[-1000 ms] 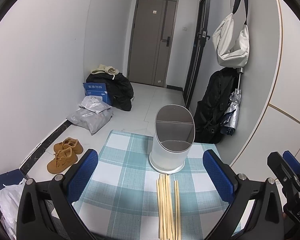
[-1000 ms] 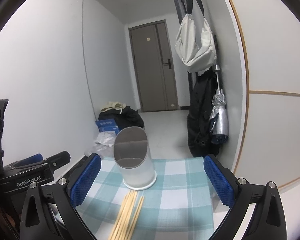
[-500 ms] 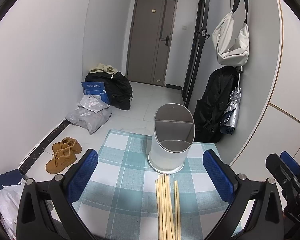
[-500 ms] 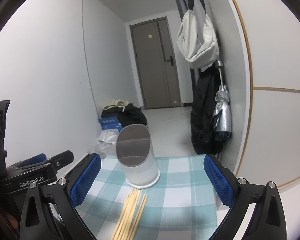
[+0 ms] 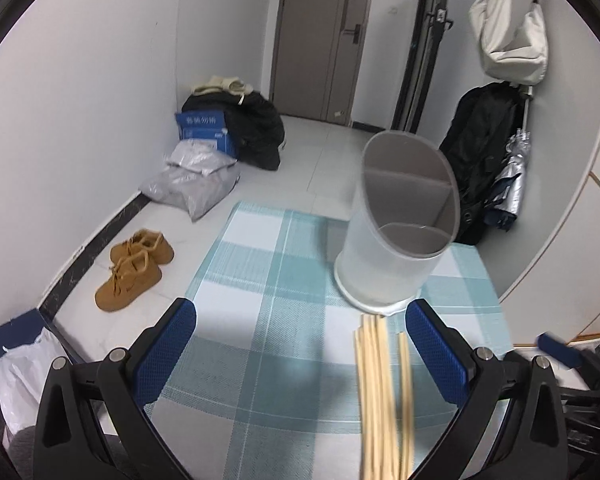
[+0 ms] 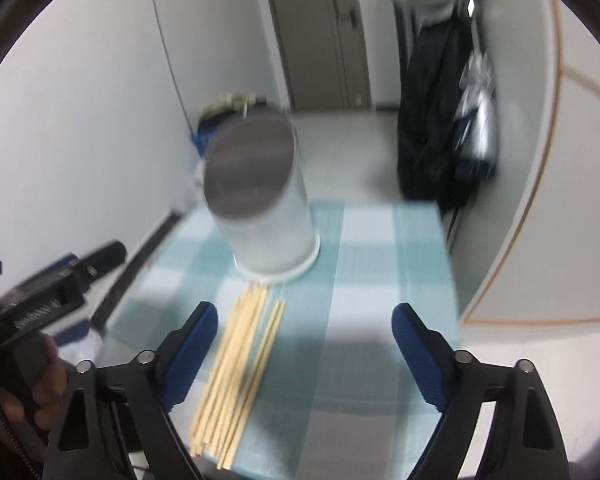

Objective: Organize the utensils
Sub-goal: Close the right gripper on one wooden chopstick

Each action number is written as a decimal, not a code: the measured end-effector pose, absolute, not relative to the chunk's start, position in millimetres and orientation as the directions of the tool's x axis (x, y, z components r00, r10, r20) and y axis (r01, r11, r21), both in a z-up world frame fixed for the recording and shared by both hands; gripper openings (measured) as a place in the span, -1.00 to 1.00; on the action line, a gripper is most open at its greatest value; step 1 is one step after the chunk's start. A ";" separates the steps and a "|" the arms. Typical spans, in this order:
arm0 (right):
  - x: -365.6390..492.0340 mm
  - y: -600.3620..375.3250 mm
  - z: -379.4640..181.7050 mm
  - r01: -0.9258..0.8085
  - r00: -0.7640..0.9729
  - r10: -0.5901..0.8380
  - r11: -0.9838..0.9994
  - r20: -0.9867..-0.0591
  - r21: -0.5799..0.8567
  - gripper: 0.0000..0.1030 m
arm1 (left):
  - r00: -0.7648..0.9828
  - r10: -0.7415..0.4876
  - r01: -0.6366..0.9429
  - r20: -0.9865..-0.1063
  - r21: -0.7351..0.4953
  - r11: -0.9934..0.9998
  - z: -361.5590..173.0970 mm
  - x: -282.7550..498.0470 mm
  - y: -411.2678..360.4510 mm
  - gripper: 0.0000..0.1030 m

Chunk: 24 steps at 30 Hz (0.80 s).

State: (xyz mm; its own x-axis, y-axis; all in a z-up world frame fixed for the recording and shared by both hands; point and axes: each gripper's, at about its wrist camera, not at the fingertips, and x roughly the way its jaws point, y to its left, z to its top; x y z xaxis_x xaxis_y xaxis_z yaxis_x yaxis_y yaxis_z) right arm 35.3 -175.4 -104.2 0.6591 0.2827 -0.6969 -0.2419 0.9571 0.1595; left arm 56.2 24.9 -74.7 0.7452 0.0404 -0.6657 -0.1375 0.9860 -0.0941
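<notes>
A bundle of several wooden chopsticks lies on the teal checked tablecloth, just in front of a white utensil holder with grey inner compartments. My left gripper is open and empty above the cloth, left of the chopsticks. In the right wrist view the chopsticks lie by the left finger of my right gripper, which is open and empty. The holder stands beyond them, blurred.
The table is small; its left and far edges drop to a tiled floor with brown shoes, grey bags and a blue box. A black coat and umbrella hang at the right wall.
Both grippers have tilted down and moved closer to the table; the chopsticks and holder now appear larger and nearer. The right wrist view is motion-blurred.
</notes>
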 end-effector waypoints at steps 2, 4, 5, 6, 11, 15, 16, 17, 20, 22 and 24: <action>52.4 -168.6 -124.5 -0.243 0.590 0.287 0.955 -0.754 0.173 0.35 | 0.734 0.042 -0.144 -0.678 -0.095 0.985 -81.8 60.8 30.2 0.98; 68.0 -159.8 -142.7 -0.241 0.536 0.278 0.955 -0.798 0.171 0.23 | 0.711 0.026 -0.152 -0.703 -0.118 0.981 -88.6 68.2 36.1 0.98; 75.7 -155.6 -151.2 -0.233 0.514 0.262 0.959 -0.817 0.162 0.09 | 0.699 0.016 -0.155 -0.715 -0.129 0.979 -91.0 71.9 39.2 0.98; 83.0 -152.0 -158.7 -0.229 0.489 0.257 0.960 -0.833 0.162 0.01 | 0.688 0.016 -0.161 -0.726 -0.131 0.978 -92.0 73.9 42.7 0.98; 105.4 -135.7 -177.9 -0.249 0.434 0.253 0.956 -0.864 0.155 -0.09 | 0.682 0.045 -0.179 -0.730 -0.106 0.978 -95.8 86.7 51.6 0.98; 114.6 -125.3 -185.8 -0.250 0.413 0.222 0.960 -0.883 0.125 -0.10 | 0.675 0.029 -0.185 -0.737 -0.131 0.974 -98.4 91.7 56.1 0.98; 114.8 -123.4 -186.6 -0.252 0.406 0.214 0.961 -0.889 0.116 -0.16 | 0.672 0.028 -0.188 -0.740 -0.135 0.973 -98.7 92.6 57.2 0.98; 115.2 -121.1 -187.7 -0.257 0.397 0.199 0.961 -0.896 0.100 -0.22 | 0.673 0.029 -0.192 -0.739 -0.136 0.972 -99.3 93.5 57.8 0.98; 115.3 -115.3 -191.5 -0.251 0.386 0.145 0.967 -0.911 0.048 -0.31 | 0.660 0.017 -0.209 -0.751 -0.162 0.964 -103.5 94.8 61.4 0.98; 115.1 -117.4 -192.0 -0.241 0.372 0.141 0.969 -0.918 0.051 -0.33 | 0.646 -0.004 -0.217 -0.763 -0.189 0.958 -107.0 96.1 64.6 0.98; 113.0 -119.3 -192.4 -0.236 0.368 0.147 0.970 -0.918 0.061 -0.34 | 0.640 -0.024 -0.233 -0.768 -0.223 0.947 -109.7 98.4 67.9 0.98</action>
State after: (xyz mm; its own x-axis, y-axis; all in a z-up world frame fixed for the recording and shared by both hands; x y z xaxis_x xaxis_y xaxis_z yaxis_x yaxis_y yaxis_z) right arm 113.0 -119.3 -192.4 0.3678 0.1472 -0.9182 -0.2360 0.9698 0.0609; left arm 98.4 67.9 -109.7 0.6399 -0.0236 -0.7681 -0.2325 0.9467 -0.2228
